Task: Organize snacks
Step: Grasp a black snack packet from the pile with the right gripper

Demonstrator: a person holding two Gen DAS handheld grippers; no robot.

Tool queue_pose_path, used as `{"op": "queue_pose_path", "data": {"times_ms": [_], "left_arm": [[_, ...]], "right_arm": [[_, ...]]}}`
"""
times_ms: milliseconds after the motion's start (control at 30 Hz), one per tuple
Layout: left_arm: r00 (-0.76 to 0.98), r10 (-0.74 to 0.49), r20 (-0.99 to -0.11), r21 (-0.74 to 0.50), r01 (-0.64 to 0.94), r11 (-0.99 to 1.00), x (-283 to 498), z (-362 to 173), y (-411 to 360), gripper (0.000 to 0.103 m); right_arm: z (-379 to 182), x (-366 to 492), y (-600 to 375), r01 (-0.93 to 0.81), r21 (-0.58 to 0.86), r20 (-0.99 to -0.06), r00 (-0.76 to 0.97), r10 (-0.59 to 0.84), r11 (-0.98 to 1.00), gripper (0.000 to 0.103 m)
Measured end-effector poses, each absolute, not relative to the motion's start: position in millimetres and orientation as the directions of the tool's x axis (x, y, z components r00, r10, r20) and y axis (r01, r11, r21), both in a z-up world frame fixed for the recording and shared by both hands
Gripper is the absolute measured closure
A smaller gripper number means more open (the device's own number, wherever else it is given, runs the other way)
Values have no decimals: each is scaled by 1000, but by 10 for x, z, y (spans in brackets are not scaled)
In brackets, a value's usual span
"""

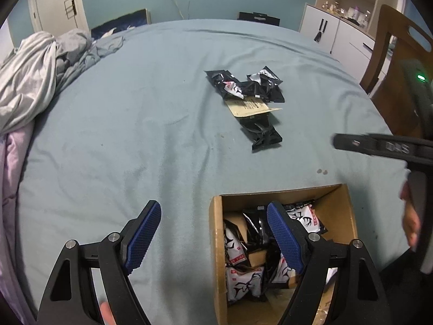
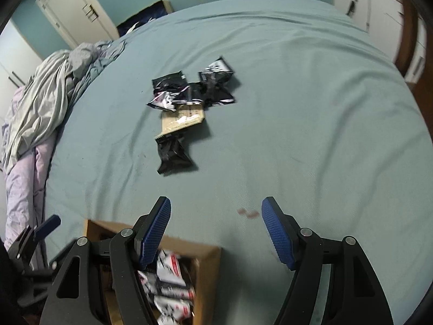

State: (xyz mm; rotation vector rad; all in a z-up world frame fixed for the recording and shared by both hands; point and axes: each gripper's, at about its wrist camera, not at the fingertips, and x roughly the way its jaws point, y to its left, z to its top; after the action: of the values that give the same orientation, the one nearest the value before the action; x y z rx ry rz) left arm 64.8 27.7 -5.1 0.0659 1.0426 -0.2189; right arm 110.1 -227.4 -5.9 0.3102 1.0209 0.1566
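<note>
Several black and white snack packets (image 1: 245,86) and one tan packet (image 1: 250,108) lie in a loose pile on the blue-grey bed sheet; the pile also shows in the right wrist view (image 2: 189,94). A single black packet (image 1: 263,135) lies nearest the box, and shows in the right wrist view (image 2: 174,155). An open cardboard box (image 1: 217,243) holds several packets; it also shows in the right wrist view (image 2: 208,252). My left gripper (image 1: 213,233) is open and empty, low over the box's left wall. My right gripper (image 2: 216,230) is open and empty, above the sheet just past the box.
Rumpled grey and lilac bedding (image 1: 32,75) is heaped at the left edge of the bed. A wooden chair (image 1: 395,54) and white cabinets (image 1: 333,32) stand to the right. Two small dark spots (image 2: 247,213) mark the sheet near the box.
</note>
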Motion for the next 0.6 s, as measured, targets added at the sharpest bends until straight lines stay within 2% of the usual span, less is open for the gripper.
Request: {"op": "queue_pose_path", "data": {"times_ms": [167, 600], "left_arm": [[479, -155, -864, -65, 198, 978, 699, -47, 325, 22], [462, -166, -871, -104, 157, 982, 870, -91, 434, 22]], "right_arm": [[-246, 1561, -1996, -110, 313, -843, 426, 329, 943, 34], [-765, 2336, -1306, -295, 181, -910, 313, 273, 938, 34]]}}
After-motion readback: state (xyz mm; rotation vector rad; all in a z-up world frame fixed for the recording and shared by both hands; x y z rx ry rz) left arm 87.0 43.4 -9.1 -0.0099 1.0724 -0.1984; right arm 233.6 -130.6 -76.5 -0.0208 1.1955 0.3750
